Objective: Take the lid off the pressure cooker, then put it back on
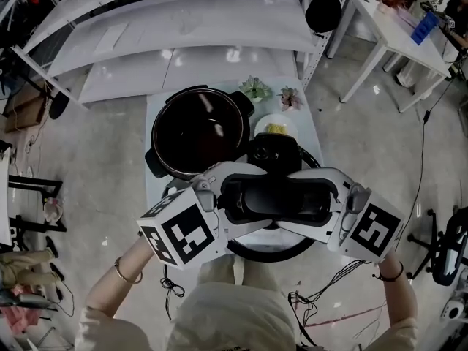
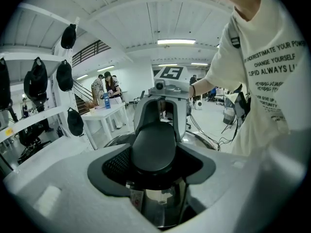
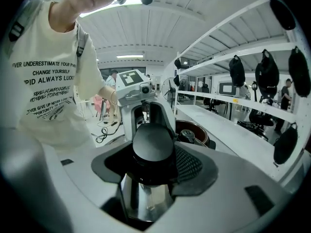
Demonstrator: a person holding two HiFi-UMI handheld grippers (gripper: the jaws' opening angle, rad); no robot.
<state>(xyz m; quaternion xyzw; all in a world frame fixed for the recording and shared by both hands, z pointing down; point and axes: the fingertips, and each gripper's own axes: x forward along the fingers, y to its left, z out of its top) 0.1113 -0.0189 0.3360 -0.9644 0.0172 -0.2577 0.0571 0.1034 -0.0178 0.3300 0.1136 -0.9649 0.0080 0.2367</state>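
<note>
near the open pot (image 1: 199, 130), left claw (image 1: 225, 198) and right claw (image 1: 327, 202) clamp the black handle (image 1: 274, 199) of the steel lid (image 2: 158, 205).

White left claw (image 1: 232, 205) and right claw (image 1: 318, 203), each with a black-and-white square-patterned cube (image 1: 179, 232); black-handled lid (image 1: 274, 199); pressure cooker (image 1: 197, 130), dark inside, black rim; white bench (image 1: 155, 123); cream T-shirt (image 1: 227, 313), black lettering.

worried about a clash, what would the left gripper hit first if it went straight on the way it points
The lid handle it clamps; just beyond, probably the right gripper facing it.
</note>
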